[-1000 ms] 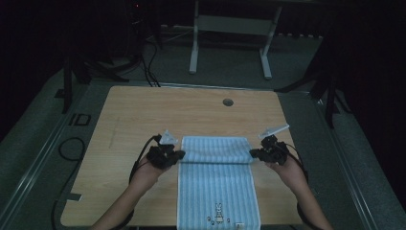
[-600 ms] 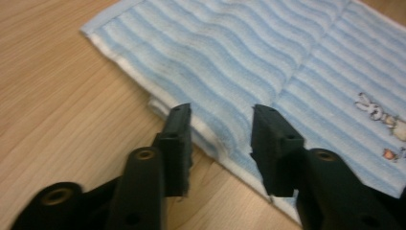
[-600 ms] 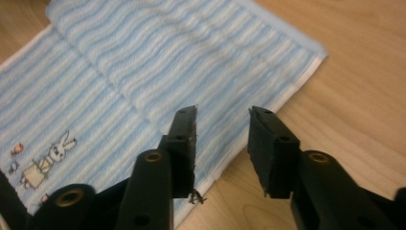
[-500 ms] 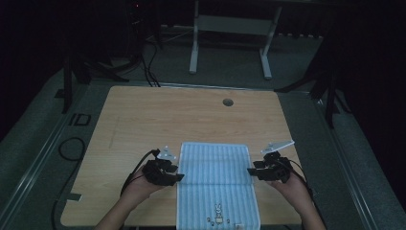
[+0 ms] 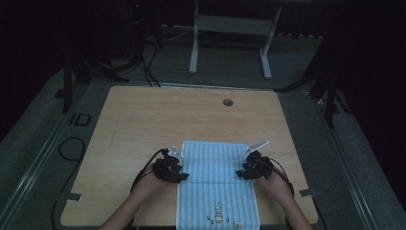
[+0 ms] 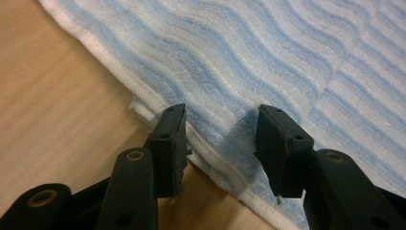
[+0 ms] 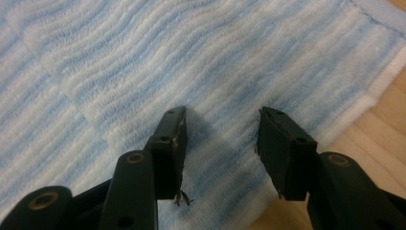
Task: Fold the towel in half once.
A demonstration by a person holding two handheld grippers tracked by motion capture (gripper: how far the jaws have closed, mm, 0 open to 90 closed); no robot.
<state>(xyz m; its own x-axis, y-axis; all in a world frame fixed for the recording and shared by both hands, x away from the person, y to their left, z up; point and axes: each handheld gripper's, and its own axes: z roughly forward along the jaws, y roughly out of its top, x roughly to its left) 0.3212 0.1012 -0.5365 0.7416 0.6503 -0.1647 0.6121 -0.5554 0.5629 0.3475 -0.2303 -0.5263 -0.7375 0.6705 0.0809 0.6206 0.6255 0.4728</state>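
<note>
**Flanking a folded towel, jaws parted on both sides**

Looking down on the wooden table, we see the blue striped towel lying near our edge, its long axis running away from us and its near end, with a small rabbit motif, hanging toward us; a fold line crosses it about level with our hands. Our left gripper sits at the towel's left edge and our right gripper at its right edge, each equally near; earlier frames are at hand, and both sets of jaws have just been opening. In the left gripper view its fingers straddle the white hem, gripping nothing; in the right gripper view its fingers likewise stand apart above the cloth. We judge the towel lies directly beneath and between them.
</note>
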